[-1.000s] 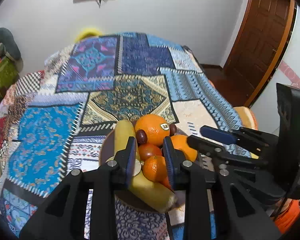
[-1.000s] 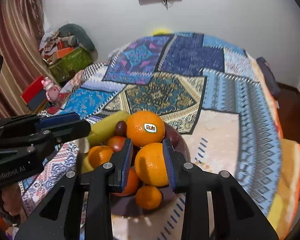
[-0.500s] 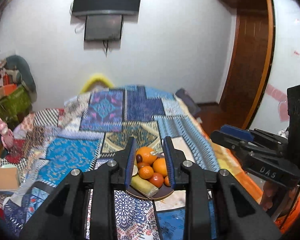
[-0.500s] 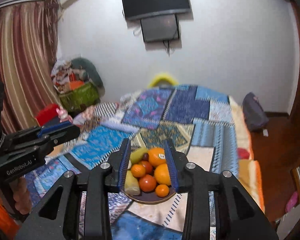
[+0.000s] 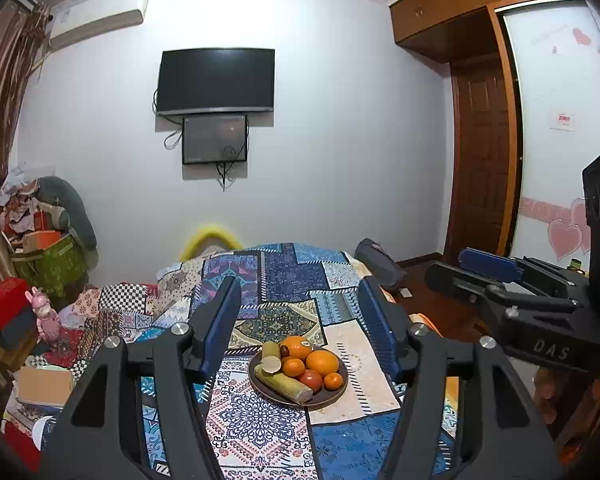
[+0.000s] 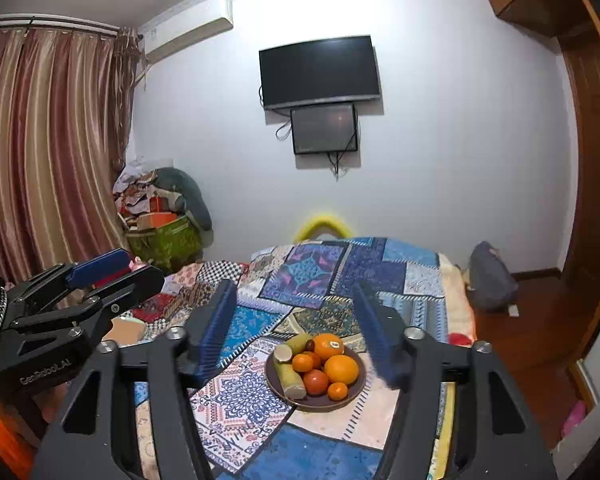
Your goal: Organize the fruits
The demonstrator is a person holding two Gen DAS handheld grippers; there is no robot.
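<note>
The brown plate (image 5: 342, 390) of fruit (image 5: 300, 364) sits on the patchwork bed (image 5: 284, 272), at about 6 o'clock in both views. The left hand-held gripper (image 5: 300, 332) and the right hand-held gripper (image 6: 296, 328) hang above it. Both are opening wide. Nothing is between their blue pads.

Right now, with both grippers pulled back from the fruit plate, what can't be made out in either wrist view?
- Small dark fruit behind the oranges: too small to identify in either view.
- Label on the top orange: too small to read.
- Plate: fruit covers its inside.
- Right gripper: its fingers are motion-blurred in the right wrist view; jaws opening, nothing between them.
- Left gripper: jaws opening, empty.
</note>
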